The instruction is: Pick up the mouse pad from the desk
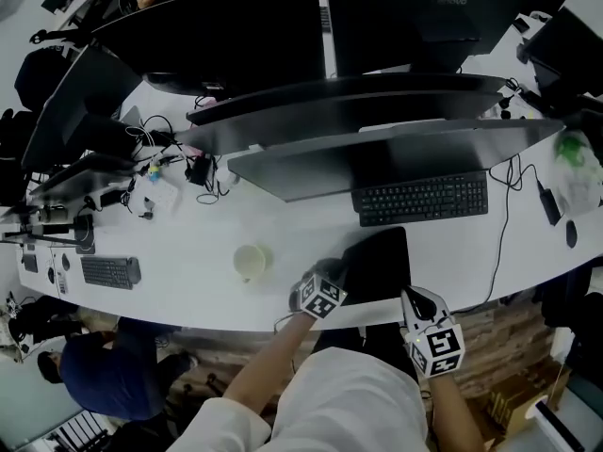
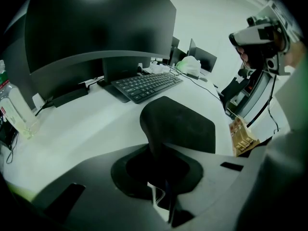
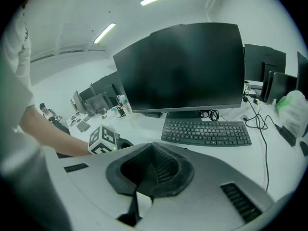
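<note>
The black mouse pad (image 1: 382,264) lies on the white desk (image 1: 179,252) in front of the keyboard, close to the near edge. My left gripper (image 1: 334,273) is at the pad's left corner. In the left gripper view the mouse pad (image 2: 185,124) curls up from the desk into the shut jaws of my left gripper (image 2: 156,153), which pinch that corner. My right gripper (image 1: 415,301) hovers at the desk's near edge, just right of the pad. In its own view my right gripper (image 3: 153,154) has its ribbed pads together with nothing between them.
A black keyboard (image 1: 421,199) sits behind the pad under wide curved monitors (image 1: 377,149). A pale cup (image 1: 251,262) stands left of the pad. A cable (image 1: 504,224) runs down the right side. A clear bottle (image 2: 14,107) stands far left. A person (image 1: 104,375) sits lower left.
</note>
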